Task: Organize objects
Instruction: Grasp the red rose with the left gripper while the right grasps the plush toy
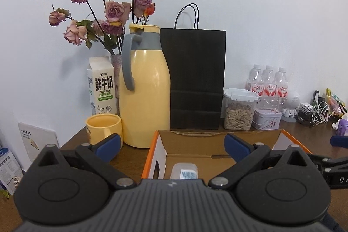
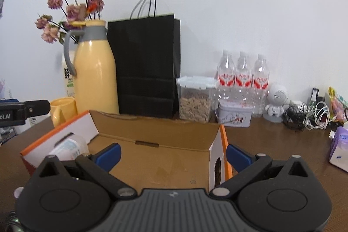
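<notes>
Left and right wrist views over the brown counter [image 2: 271,140]. My left gripper [image 1: 171,146] hangs with its blue-padded fingers [image 1: 108,144] spread wide and nothing between them, poised above the open cardboard box [image 1: 191,146] with orange-and-white outer walls. My right gripper [image 2: 171,154] is likewise spread and empty, straddling the right end wall of the same box [image 2: 152,158]. A translucent plastic bottle [image 1: 184,170] with a pale printed label lies on its side on the box floor at the left end; in the right wrist view the bottle [image 2: 67,147] shows beside the box's left wall.

Behind the box, against the white wall, stand from left to right a milk carton [image 1: 101,86], a yellow cup [image 1: 103,127], a yellow thermos jug [image 1: 148,88] with a grey handle, and a black paper bag [image 1: 196,79]. Dried roses [image 1: 113,10] rise behind the jug. Right of the bag sit a clear lidded jar of seeds [image 1: 239,110], a small printed tin [image 1: 267,120] and three water bottles [image 1: 268,84] in a row. Farther right are a small white robot figure [image 2: 276,103] and tangled cables [image 2: 308,114].
</notes>
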`<state>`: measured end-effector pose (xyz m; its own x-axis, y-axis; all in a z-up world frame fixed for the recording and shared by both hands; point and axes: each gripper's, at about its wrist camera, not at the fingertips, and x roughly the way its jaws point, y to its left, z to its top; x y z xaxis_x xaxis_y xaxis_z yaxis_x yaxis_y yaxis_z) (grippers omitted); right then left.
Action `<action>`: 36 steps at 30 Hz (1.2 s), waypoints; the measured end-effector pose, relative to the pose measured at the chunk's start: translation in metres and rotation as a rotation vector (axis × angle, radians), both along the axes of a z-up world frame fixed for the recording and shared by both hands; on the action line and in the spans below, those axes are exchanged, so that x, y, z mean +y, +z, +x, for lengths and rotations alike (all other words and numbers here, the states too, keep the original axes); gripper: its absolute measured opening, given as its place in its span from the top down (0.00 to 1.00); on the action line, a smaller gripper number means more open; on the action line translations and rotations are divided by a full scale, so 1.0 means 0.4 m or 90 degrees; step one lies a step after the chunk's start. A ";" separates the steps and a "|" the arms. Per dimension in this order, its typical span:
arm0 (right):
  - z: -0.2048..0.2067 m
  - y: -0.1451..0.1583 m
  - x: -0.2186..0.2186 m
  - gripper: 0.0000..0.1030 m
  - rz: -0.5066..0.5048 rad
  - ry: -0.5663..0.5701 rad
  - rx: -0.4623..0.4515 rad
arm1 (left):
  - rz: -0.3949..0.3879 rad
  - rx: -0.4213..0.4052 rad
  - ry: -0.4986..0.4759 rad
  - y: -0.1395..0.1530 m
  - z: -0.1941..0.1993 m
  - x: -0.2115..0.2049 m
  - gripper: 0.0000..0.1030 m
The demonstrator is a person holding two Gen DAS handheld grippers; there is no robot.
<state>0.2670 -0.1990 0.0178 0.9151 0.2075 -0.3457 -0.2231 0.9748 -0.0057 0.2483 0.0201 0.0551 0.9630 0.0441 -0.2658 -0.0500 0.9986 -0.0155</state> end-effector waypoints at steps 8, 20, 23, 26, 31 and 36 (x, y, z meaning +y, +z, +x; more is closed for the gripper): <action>-0.114 0.031 -0.003 0.00 -0.009 0.021 -0.017 | -0.009 0.028 0.011 -0.002 -0.106 0.011 0.00; -0.312 0.006 -0.029 0.00 -0.022 0.037 0.010 | -0.007 0.072 0.020 -0.036 -0.277 0.030 0.00; -0.360 -0.011 -0.031 0.00 -0.023 0.049 0.022 | -0.006 0.082 0.018 -0.051 -0.322 0.027 0.00; -0.409 -0.032 -0.029 0.00 -0.026 0.062 0.037 | -0.003 0.096 0.014 -0.072 -0.367 0.024 0.00; -0.484 -0.068 -0.018 0.00 -0.033 0.095 0.060 | -0.005 0.123 0.014 -0.105 -0.427 0.028 0.00; -0.549 -0.098 -0.003 0.02 -0.035 0.131 0.071 | -0.011 0.138 0.015 -0.129 -0.482 0.038 0.00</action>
